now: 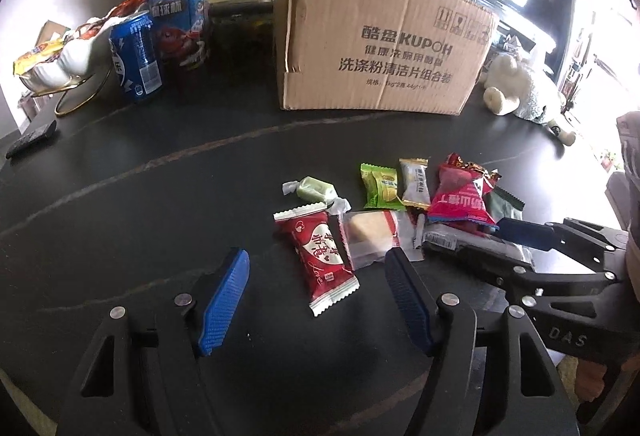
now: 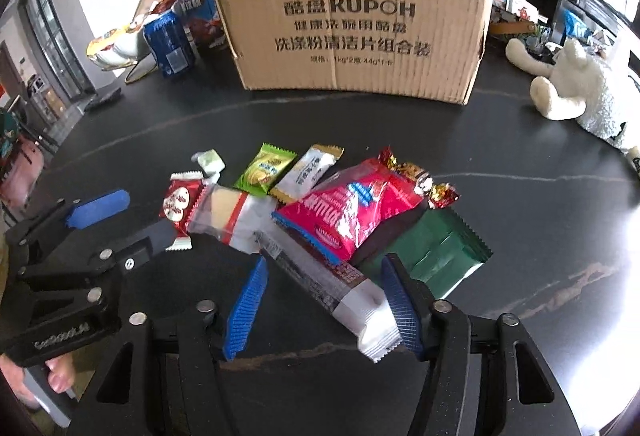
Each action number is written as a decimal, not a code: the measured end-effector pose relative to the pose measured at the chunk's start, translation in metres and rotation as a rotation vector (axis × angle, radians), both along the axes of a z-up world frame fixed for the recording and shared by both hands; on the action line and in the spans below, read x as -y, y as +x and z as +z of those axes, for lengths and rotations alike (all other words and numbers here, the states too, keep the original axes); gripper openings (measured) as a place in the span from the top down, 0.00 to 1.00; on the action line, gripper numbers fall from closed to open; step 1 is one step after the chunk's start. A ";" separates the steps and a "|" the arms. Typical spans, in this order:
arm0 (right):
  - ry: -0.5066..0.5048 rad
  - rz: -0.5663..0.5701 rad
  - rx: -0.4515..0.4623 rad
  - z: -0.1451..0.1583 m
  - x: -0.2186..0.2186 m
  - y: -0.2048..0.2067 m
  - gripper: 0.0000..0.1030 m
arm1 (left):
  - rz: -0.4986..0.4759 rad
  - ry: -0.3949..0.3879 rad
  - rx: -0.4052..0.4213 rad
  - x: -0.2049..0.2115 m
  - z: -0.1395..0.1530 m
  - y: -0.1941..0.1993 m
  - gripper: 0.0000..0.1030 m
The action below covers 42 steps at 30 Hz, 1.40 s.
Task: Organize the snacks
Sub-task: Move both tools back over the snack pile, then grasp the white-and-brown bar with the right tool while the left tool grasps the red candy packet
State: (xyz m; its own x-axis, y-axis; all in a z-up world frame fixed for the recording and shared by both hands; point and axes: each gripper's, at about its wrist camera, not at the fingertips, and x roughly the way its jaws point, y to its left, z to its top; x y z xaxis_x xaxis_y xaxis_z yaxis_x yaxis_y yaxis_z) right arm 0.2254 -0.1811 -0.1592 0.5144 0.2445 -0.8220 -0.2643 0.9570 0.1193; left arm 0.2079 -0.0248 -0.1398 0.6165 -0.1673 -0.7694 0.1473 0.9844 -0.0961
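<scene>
A pile of wrapped snacks lies on the dark table. My left gripper is open around the near end of a red heart-print packet, just above the table. My right gripper is open around the near end of a long dark-and-white bar wrapper. Beside them lie a clear-wrapped pastry, a pink-red bag, a green foil pack, a green packet, a white-gold packet and a pale green candy. The cardboard box stands behind.
A blue can, a blue snack box and white leaf-shaped dishes on gold stands sit at the back left. A white plush toy lies at the right. A dark remote lies at the left edge.
</scene>
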 end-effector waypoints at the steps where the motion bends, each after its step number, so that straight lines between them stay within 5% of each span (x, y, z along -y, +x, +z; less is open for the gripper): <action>1: -0.002 0.006 0.002 0.000 -0.001 -0.001 0.45 | 0.002 -0.001 -0.002 0.000 -0.001 0.001 0.34; 28: 0.040 0.063 0.015 -0.004 -0.019 0.007 0.58 | 0.013 -0.076 -0.025 -0.008 -0.016 0.012 0.70; 42: 0.085 0.069 -0.014 -0.011 -0.025 0.009 0.79 | 0.026 -0.088 -0.014 -0.013 -0.011 0.011 0.78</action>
